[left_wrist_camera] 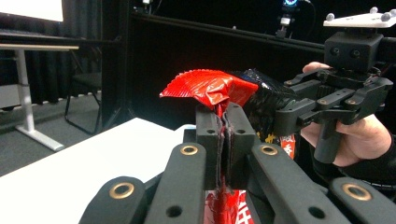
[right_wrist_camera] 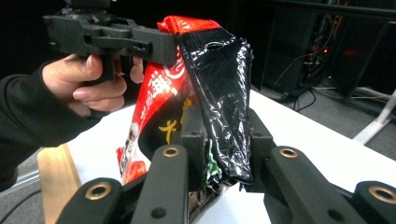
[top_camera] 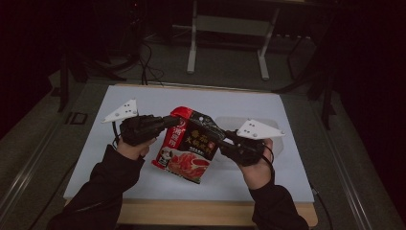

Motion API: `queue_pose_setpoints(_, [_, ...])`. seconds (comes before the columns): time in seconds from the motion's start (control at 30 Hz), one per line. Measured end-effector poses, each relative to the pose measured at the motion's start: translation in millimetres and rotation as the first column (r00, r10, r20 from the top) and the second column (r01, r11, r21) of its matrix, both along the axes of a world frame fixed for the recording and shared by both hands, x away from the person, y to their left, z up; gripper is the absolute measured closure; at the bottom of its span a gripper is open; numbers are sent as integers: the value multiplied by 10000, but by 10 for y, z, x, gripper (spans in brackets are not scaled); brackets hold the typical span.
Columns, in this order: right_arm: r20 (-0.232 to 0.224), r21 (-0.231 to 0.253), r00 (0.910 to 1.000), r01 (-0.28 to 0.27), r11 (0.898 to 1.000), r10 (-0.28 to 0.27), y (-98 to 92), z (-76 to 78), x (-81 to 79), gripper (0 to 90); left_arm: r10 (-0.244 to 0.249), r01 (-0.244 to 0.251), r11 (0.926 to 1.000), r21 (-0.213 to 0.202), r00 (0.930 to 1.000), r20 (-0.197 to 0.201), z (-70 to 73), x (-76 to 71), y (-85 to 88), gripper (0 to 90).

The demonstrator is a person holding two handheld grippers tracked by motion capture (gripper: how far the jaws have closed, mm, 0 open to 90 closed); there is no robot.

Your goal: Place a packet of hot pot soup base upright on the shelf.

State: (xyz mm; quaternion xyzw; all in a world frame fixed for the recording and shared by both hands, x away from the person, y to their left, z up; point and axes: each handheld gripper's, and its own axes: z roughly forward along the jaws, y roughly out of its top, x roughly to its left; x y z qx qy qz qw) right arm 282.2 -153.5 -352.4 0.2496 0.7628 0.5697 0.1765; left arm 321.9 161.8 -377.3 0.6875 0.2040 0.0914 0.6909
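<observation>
A red and black snack bag hangs in the air over the white table top, held between both grippers. My left gripper is shut on the bag's crimped red top corner, and the foil is pinched flat between its pads. My right gripper is shut on the bag's black side, with its jaws closed over the crumpled foil. In the right gripper view, the left gripper and the hand holding it sit at the upper left. The left gripper view has the right gripper at the right.
A clear plastic tray lies on the table behind the right hand. The table's wooden front edge runs along the bottom. Beyond the table stand a white desk frame and loose cables on the dark floor.
</observation>
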Motion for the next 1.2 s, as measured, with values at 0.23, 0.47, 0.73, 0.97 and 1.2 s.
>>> queue_pose_setpoints(0.23, [102,144,9999,16,9999,-18,-8,120,-59,761,-247,249,9995,-205,9996,99,45,-25,21,843])
queue_pose_setpoints(0.47, [216,126,9997,128,9998,-130,-32,221,-89,761,-315,325,9991,-271,9988,363,99,-80,36,623])
queue_pose_setpoints(0.73, [421,475,9962,737,9961,-758,-155,373,-77,760,228,-222,9995,-221,9994,250,111,-108,154,258])
queue_pose_setpoints(0.97, [720,794,9861,1441,9864,-1498,-307,569,-64,759,264,-264,9995,192,9996,37,-30,-115,186,85])
queue_pose_setpoints(1.2, [997,953,9680,2211,9706,-2303,-480,704,-33,758,1346,-1336,9899,476,9908,-172,-226,-176,191,13])
